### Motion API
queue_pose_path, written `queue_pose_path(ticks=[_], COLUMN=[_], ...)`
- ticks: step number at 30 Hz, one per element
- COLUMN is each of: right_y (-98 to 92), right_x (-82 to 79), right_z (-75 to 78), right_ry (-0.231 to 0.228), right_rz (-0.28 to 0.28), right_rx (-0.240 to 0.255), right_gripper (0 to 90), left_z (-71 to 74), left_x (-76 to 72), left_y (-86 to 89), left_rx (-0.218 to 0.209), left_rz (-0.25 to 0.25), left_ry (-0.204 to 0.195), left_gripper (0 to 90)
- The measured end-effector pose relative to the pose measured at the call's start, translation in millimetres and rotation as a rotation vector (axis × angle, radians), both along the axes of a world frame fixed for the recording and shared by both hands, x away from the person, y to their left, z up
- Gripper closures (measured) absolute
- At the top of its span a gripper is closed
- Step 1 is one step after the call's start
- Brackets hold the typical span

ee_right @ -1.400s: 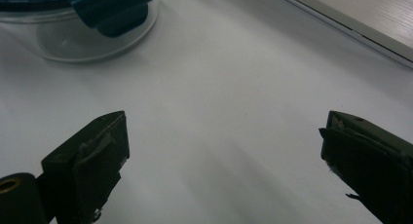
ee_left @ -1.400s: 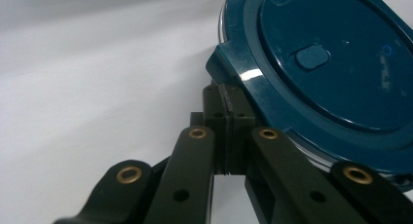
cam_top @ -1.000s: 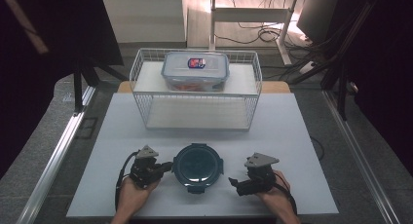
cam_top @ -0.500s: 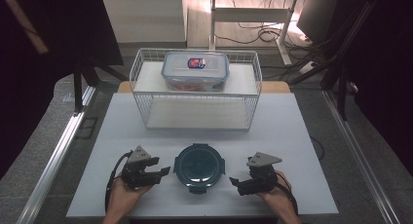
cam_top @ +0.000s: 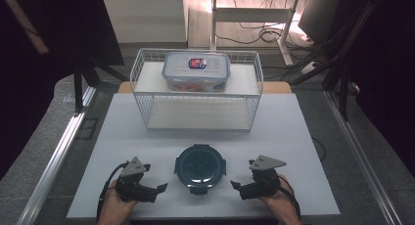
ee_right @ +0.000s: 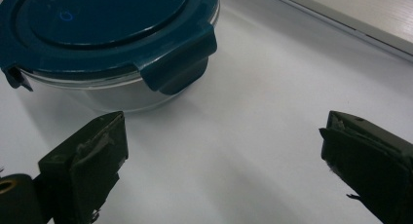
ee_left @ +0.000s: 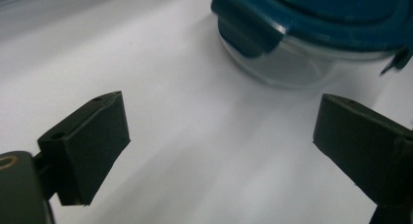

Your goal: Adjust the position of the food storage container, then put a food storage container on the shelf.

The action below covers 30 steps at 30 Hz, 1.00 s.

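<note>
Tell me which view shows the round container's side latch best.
The right gripper view: the side latch of the round glass container sits close, sharp and folded down over the rim. The left gripper view shows another latch, blurrier. The high view shows the latches as small tabs around the lid.

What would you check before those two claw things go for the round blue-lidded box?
1. Left gripper jaws have just been opening, nothing between them: ok.
2. Right gripper open and empty: ok.
3. Round container upright on the white board, between both grippers, untouched: ok.
4. Its blue lid sits flat on top: ok.
5. All lid clips latched: cannot tell.
6. Wire basket holding a rectangular box stands well behind: ok.
</note>
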State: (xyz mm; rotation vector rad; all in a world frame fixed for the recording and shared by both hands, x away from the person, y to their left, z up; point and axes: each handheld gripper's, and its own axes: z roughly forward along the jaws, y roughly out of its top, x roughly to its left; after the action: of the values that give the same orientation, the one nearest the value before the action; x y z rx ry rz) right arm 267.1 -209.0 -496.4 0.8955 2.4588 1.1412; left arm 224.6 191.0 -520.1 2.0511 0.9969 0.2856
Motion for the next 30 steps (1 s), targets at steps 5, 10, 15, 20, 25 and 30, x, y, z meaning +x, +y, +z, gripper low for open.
queue_pose_path(ticks=[5, 10, 15, 20, 25, 30], right_y=[-1.1, -1.1, -1.4, -1.4, 2.2, 9.4], right_x=[0.4, 1.2, 3.9, 6.3, 6.6, 7.7], right_z=[-1.8, -2.6, -1.3, 1.2, 5.9, 11.4], right_ry=[0.01, 0.011, 0.016, 0.022, 0.026, 0.036], right_rz=[-0.002, -0.001, -0.015, 0.003, 0.02, 0.029], right_rx=[-0.003, -0.003, 0.014, 0.035, 0.074, 0.085], right_gripper=[2.9, 2.8, 1.6, 1.6, 0.9, 1.2], left_z=[-3.8, -4.3, -3.8, 0.0, 6.2, 9.6], left_x=[1.2, 3.7, 7.7, 11.5, 17.6, 24.3], left_y=[3.4, 7.6, 7.9, 4.6, 0.9, -5.8], left_rx=[-0.001, -0.023, -0.049, -0.065, -0.106, -0.127], left_rz=[0.008, 0.019, 0.02, 0.009, -0.011, -0.036], left_ry=[-0.003, -0.01, -0.006, -0.002, 0.014, 0.037], left_gripper=[4.6, 4.2, 3.3, 3.7, 4.3, 4.6])
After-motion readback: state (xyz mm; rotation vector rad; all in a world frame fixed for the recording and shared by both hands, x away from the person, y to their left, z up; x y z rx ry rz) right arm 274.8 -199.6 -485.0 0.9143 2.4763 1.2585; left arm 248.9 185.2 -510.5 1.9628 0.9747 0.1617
